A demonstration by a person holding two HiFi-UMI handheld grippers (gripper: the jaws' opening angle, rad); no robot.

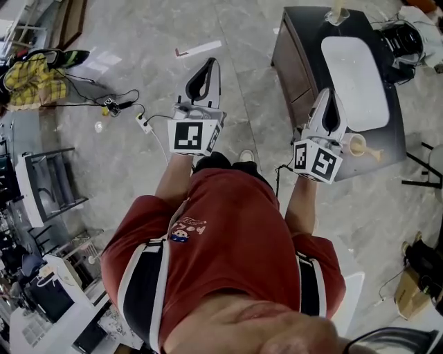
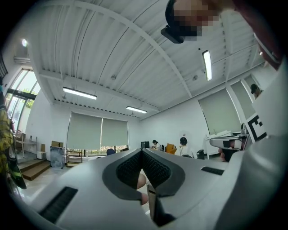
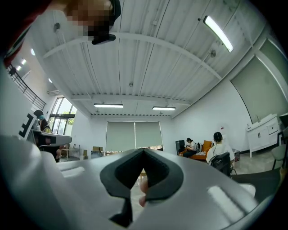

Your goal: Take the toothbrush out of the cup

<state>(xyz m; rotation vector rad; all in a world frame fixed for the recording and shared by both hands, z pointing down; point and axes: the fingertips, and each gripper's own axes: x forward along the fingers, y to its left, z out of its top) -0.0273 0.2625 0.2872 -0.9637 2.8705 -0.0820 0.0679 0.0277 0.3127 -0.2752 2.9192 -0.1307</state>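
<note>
In the head view a beige cup (image 1: pixel 357 144) stands at the near edge of a dark cabinet top (image 1: pixel 304 41), with a pale toothbrush handle (image 1: pixel 374 153) sticking out to its right. My right gripper (image 1: pixel 330 97) is shut and empty; it hangs level in front of the cabinet, its marker cube just left of the cup. Further left, over the bare floor, my left gripper (image 1: pixel 210 65) is also shut with nothing in it. Both gripper views look level across the room, the left gripper (image 2: pixel 142 153) and the right gripper (image 3: pixel 143 153) with pads pressed together; neither shows cup or toothbrush.
A white basin (image 1: pixel 356 79) is set in the cabinet top, with another cup (image 1: pixel 337 14) at its far end. Cables and a power strip (image 1: pixel 142 122) lie on the floor at left, near metal chairs (image 1: pixel 48 187). People sit far across the room (image 2: pixel 183 145).
</note>
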